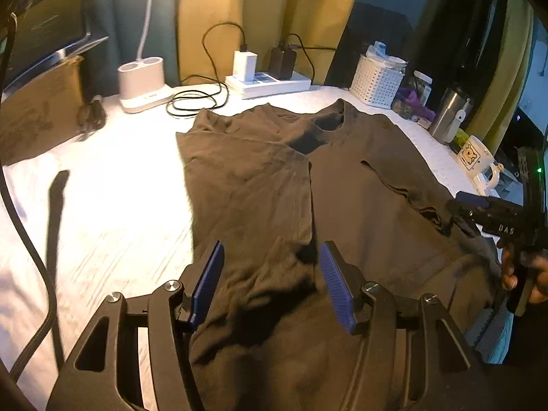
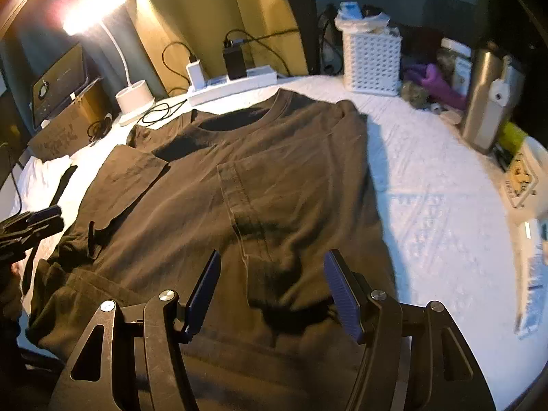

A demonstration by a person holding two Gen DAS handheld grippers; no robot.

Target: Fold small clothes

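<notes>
My left gripper hangs above the near part of a dark brown T-shirt, its blue pads spread apart with nothing pinched between them. My right gripper is the same: released, pads wide, tilted down over the shirt's lower half without touching the cloth as far as I can see.

The T-shirt lies spread on a white cloth-covered table, neckline at the far end, hem toward me. One sleeve is folded inward over the chest on the left (its edge makes a clean diagonal in the right wrist view), and the right side is folded in too, leaving a straight seam down the middle. The hem near me is rumpled.

Along the far edge stand a white desk lamp, a power strip with chargers plugged in, and a white perforated basket. A steel flask stands to the right, with a cartoon mug nearby.
</notes>
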